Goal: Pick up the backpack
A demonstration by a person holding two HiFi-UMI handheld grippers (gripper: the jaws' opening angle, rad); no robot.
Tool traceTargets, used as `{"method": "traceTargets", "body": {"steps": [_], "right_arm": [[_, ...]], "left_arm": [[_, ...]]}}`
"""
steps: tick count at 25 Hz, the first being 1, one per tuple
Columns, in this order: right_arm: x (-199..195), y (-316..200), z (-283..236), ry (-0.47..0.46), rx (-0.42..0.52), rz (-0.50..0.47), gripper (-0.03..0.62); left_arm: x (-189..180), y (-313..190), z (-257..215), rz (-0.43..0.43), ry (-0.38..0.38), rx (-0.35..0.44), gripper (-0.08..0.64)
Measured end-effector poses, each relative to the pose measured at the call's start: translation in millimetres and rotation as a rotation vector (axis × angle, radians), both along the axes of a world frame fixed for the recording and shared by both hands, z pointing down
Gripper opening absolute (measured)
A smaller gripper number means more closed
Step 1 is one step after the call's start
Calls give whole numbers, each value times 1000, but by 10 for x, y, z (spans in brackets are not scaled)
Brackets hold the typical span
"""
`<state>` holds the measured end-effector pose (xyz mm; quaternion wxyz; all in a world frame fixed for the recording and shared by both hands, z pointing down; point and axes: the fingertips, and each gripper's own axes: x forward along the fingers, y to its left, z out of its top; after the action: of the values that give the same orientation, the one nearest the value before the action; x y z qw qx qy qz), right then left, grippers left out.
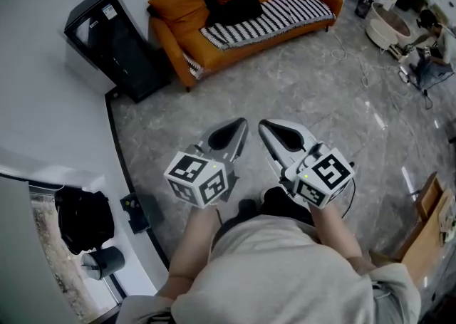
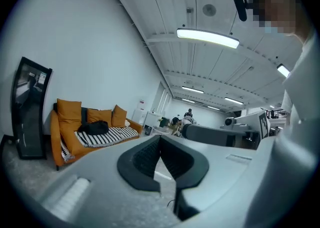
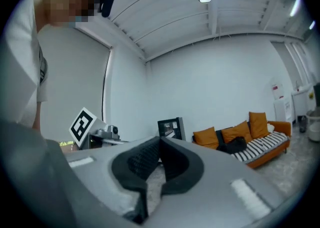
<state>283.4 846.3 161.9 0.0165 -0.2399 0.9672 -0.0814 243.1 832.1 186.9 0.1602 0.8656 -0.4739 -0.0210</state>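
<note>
The black backpack [image 1: 239,8] lies on the seat of an orange sofa [image 1: 214,55] across the room, against the cushions; it also shows small in the left gripper view [image 2: 93,128] and the right gripper view [image 3: 235,145]. My left gripper [image 1: 239,129] and right gripper [image 1: 267,129] are held side by side in front of my body, far short of the sofa, pointing roughly level toward it. In both gripper views the dark pads meet at the tips, left [image 2: 160,139] and right [image 3: 160,142], with nothing between them.
A black upright display [image 1: 114,41] stands left of the sofa by the white wall. A striped blanket [image 1: 274,16] covers the seat. Cables [image 1: 370,66] and a round tub [image 1: 388,25] lie at the far right. Another dark bag [image 1: 84,217] sits at the lower left. Grey marble floor [image 1: 299,95] stretches to the sofa.
</note>
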Motion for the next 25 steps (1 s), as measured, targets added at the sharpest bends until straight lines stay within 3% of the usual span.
{"method": "traceTargets", "body": {"steps": [4, 14, 25], "right_arm": [[-64, -29, 58, -83, -65, 24, 3], [-271, -428, 241, -39, -74, 36, 3], [-374, -1965, 252, -40, -66, 27, 3]], "left_arm": [[-75, 38, 131, -4, 4, -18, 7], [-355, -313, 242, -54, 0, -50, 6], [-507, -1809, 317, -86, 22, -65, 8]]}}
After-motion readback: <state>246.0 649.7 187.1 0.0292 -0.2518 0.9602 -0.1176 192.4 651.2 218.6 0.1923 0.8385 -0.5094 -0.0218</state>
